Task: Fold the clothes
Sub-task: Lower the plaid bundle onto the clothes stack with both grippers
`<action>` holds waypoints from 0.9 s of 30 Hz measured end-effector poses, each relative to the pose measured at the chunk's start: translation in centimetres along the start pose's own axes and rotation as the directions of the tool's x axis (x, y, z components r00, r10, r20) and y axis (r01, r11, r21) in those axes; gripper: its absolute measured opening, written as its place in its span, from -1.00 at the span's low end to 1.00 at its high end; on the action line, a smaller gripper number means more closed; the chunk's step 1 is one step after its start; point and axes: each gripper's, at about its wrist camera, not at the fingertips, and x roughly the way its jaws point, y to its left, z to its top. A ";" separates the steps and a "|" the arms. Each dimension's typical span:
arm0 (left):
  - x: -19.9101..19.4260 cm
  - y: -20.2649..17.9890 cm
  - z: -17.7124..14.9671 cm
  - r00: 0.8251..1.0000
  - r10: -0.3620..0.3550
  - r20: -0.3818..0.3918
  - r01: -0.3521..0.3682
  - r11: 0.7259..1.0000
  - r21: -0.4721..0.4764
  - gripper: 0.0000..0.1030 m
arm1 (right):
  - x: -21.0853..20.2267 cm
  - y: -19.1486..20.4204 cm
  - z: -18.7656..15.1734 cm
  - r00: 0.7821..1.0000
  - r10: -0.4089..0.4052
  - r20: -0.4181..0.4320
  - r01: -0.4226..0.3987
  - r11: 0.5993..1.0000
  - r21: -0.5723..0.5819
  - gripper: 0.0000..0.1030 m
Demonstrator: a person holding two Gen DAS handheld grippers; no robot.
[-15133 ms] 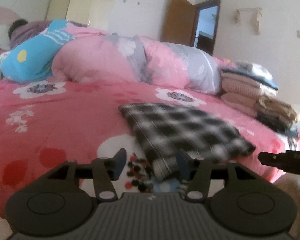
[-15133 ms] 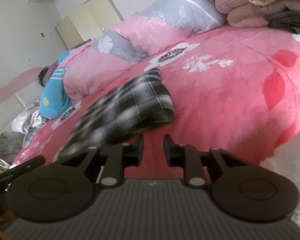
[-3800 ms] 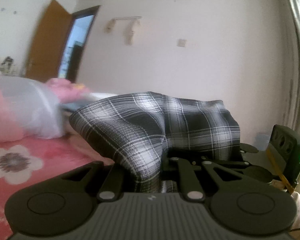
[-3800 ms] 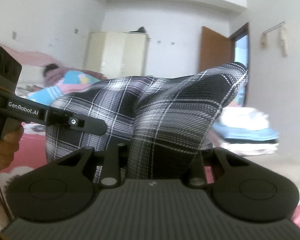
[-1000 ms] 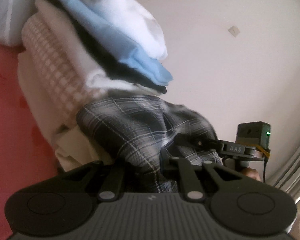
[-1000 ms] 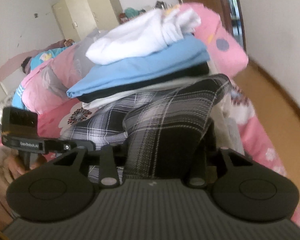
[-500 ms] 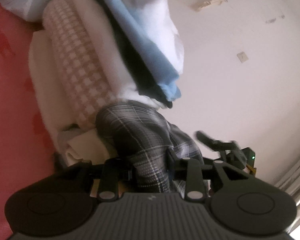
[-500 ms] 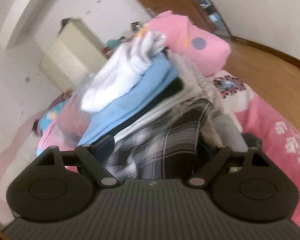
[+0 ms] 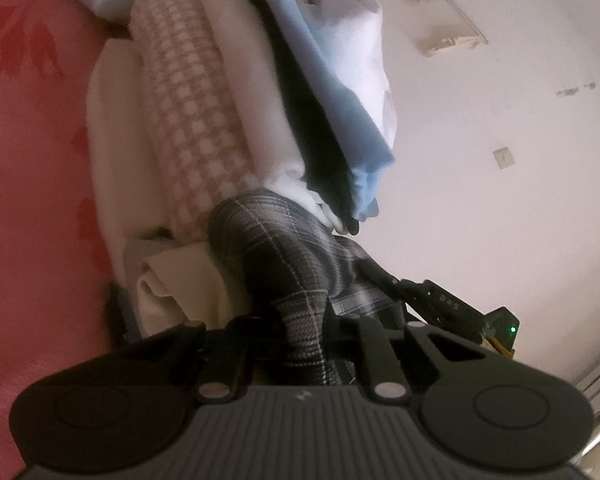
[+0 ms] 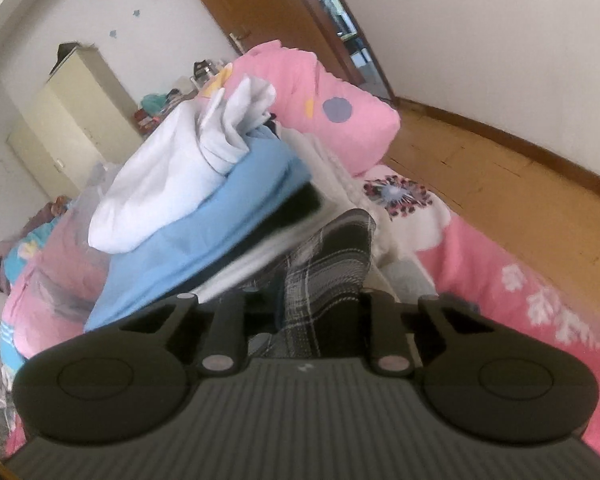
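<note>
A black-and-white plaid garment (image 9: 284, 264) runs between both grippers, its far end against the side of a tall stack of folded clothes (image 9: 188, 120), beneath the white, black and blue layers. My left gripper (image 9: 300, 328) has its jaws closing, pads pressed on the plaid cloth. In the right wrist view the plaid garment (image 10: 324, 264) is bunched between the closing jaws of my right gripper (image 10: 304, 308), which hides the fingertips. The stack (image 10: 204, 208) rises just beyond. The right gripper (image 9: 440, 304) also shows at the right of the left wrist view.
The stack sits near the edge of a bed with a pink flowered cover (image 10: 520, 280). A pink pillow (image 10: 332, 108) lies behind the stack. A wooden floor (image 10: 500, 168), an open door (image 10: 268, 12) and a cream wardrobe (image 10: 72, 120) lie beyond. A white wall (image 9: 500, 80) fills the left wrist view's right side.
Both views have rolled and the stack looms closer. The right jaws spread wide half a second ago and have drawn in on the plaid cloth. The left jaws stay on it.
</note>
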 end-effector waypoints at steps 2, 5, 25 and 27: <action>0.5 0.2 -0.3 1.000 0.001 0.003 -0.001 1.000 -0.020 -0.74 | 0.5 0.1 0.6 1.000 -0.022 0.003 0.022 0.999 -0.034 -0.72; 0.8 0.3 -0.6 1.000 0.002 0.006 -0.002 1.000 -0.022 -0.74 | 1.5 -0.6 1.0 0.998 -0.061 -0.016 0.060 0.997 -0.057 -0.83; -1.6 0.2 1.0 0.977 0.171 0.125 -0.175 0.984 0.026 -0.19 | 1.9 5.8 -0.2 0.972 -0.211 0.100 0.233 0.883 -0.408 -0.62; -2.0 0.8 1.3 0.975 0.189 0.116 -0.192 0.981 0.014 -0.19 | 4.0 5.4 -0.6 0.966 -0.256 0.044 0.249 0.868 -0.430 -0.65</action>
